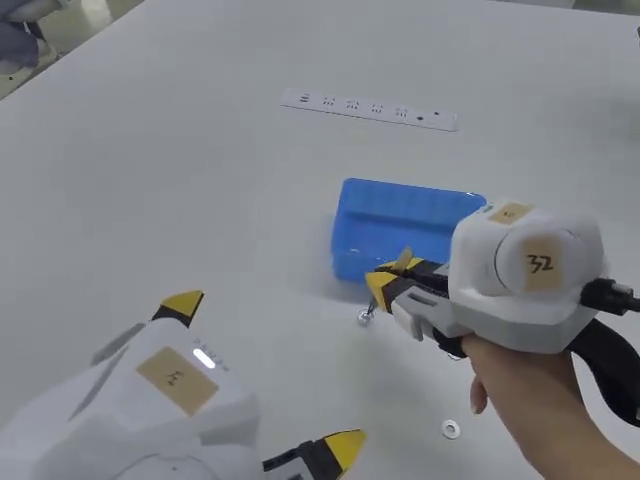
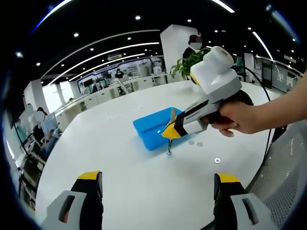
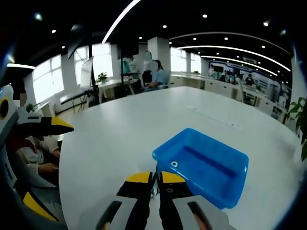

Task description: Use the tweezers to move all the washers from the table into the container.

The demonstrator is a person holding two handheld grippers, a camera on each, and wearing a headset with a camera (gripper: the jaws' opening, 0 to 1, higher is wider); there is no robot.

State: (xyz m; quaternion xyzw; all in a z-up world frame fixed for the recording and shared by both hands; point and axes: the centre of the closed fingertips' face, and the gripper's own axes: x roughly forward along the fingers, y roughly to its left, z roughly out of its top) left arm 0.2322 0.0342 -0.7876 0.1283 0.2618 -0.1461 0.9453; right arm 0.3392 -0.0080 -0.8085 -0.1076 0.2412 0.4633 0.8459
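Lying loose, three washers (image 2: pixel 217 160) (a fourth washer (image 3: pixel 174 164) in the container (image 3: pixel 201 189)).

Left gripper (image 1: pixel 263 375), white-bodied with yellow-tipped black jaws: low at the near left, jaws spread wide apart, nothing between them; right gripper (image 1: pixel 385 280), of the same white and yellow make: grasped from behind by the person's bare right hand (image 1: pixel 520 400), nose tilted downward, jaws pressed together on slim metal tweezers (image 1: pixel 368 312), tips pointing down.
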